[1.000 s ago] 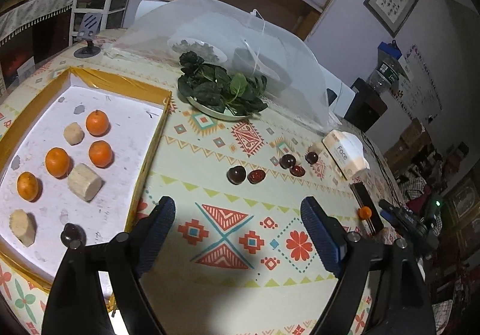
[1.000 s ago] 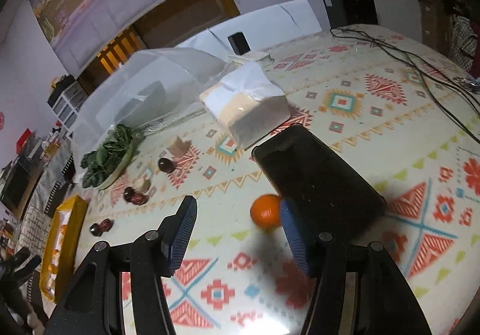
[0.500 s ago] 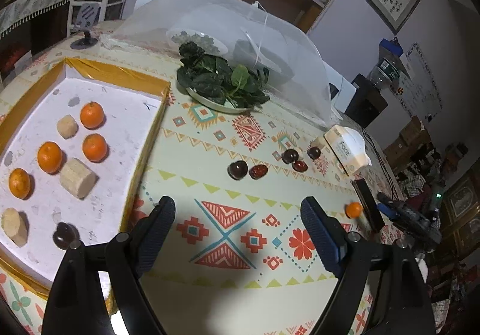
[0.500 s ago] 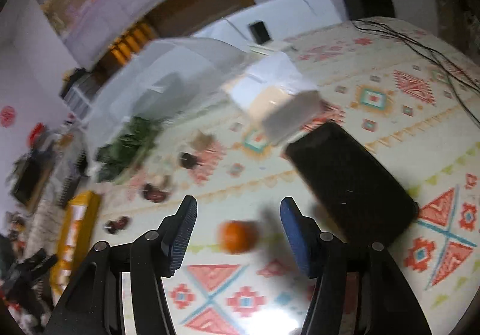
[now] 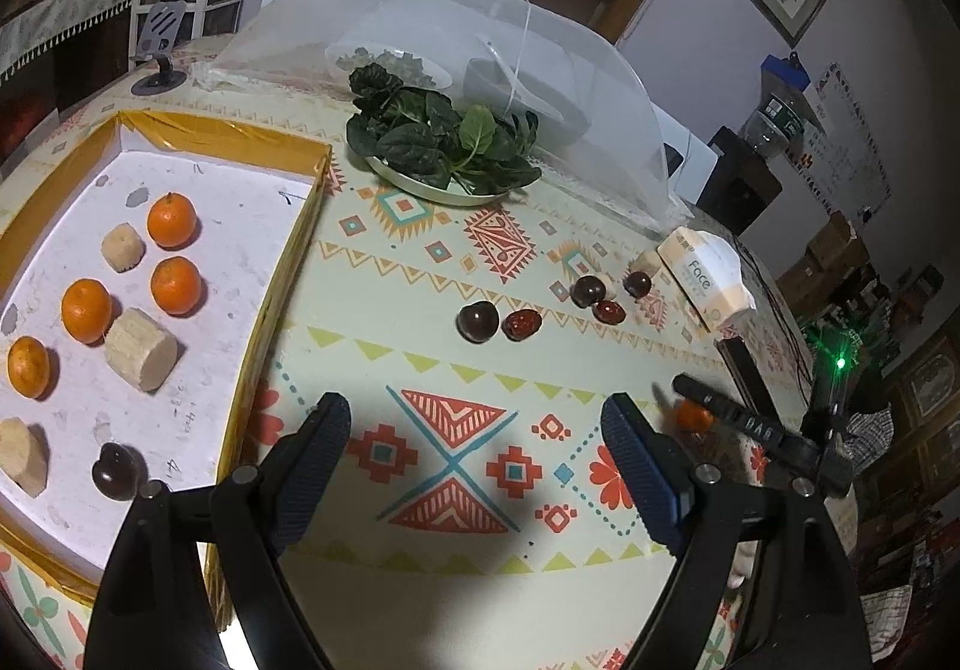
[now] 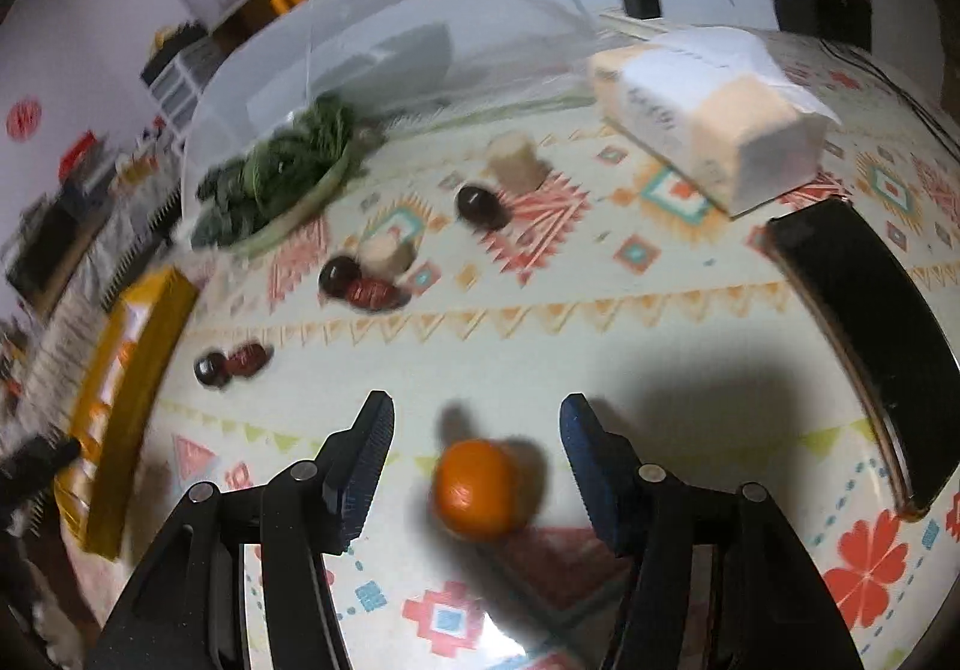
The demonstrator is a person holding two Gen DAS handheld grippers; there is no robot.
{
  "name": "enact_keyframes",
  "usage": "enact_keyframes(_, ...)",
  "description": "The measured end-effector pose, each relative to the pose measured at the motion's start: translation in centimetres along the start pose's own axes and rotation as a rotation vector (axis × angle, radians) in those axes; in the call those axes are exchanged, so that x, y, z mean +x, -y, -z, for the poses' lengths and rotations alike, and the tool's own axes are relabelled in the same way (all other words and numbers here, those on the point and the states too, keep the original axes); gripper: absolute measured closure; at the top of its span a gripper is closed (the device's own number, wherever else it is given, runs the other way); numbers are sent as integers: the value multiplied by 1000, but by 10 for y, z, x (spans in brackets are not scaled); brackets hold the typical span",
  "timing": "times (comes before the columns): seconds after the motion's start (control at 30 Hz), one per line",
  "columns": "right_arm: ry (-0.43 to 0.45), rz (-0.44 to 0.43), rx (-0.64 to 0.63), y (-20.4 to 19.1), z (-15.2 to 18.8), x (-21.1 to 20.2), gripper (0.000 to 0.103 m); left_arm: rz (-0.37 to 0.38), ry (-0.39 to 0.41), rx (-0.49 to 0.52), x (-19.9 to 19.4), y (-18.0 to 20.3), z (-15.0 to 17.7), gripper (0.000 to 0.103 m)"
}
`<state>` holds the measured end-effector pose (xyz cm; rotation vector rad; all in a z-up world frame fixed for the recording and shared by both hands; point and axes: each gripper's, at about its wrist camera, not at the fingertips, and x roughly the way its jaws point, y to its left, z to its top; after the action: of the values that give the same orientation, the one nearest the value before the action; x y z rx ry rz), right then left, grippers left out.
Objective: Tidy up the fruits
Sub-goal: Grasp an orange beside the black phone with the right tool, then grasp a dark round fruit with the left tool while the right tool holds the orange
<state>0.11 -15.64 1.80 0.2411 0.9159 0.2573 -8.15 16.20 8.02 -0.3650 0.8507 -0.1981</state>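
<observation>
In the right wrist view my right gripper (image 6: 477, 430) is open, and a small orange (image 6: 477, 487) lies on the tablecloth between its fingers, not gripped. Dark and red fruits (image 6: 360, 283) and pale chunks (image 6: 513, 162) lie beyond. In the left wrist view my left gripper (image 5: 474, 430) is open and empty above the cloth. The yellow-rimmed tray (image 5: 282, 274) at left holds several oranges (image 5: 174, 286), pale chunks (image 5: 141, 349) and a dark fruit (image 5: 114, 472). The same orange (image 5: 693, 418) shows by the right gripper at right.
A plate of green leaves (image 5: 444, 141) sits in front of a mesh food cover (image 5: 480, 63). A tissue pack (image 6: 708, 111) and a black phone (image 6: 864, 334) lie to the right. Loose dark fruits (image 5: 480, 320) lie mid-table.
My right gripper has moved left and forward so the orange now lies between its fingers instead of by the right finger. The left gripper has drifted slightly; its view shifted.
</observation>
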Motion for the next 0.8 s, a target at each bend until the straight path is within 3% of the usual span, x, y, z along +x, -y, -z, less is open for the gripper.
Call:
enact_keyframes(0.17, 25, 43, -19, -4, 20, -11, 44, -19, -3, 32, 8, 3, -1, 18)
enact_keyframes(0.2, 33, 47, -17, -2, 22, -13, 47, -24, -5, 38, 10, 3, -1, 18)
enact_keyframes(0.27, 45, 52, -5, 2, 21, -15, 71, -36, -8, 58, 18, 6, -2, 18)
enact_keyframes(0.57, 117, -37, 67, 18, 15, -23, 73, -36, -50, 214, 57, 43, -14, 18)
enact_keyframes(0.73, 134, -54, 64, 16, 16, -26, 73, 37, -69, 317, 98, 83, -36, 19)
enact_keyframes(0.8, 139, -59, 61, 16, 17, -27, 73, 45, -92, 308, 120, 93, -48, 31)
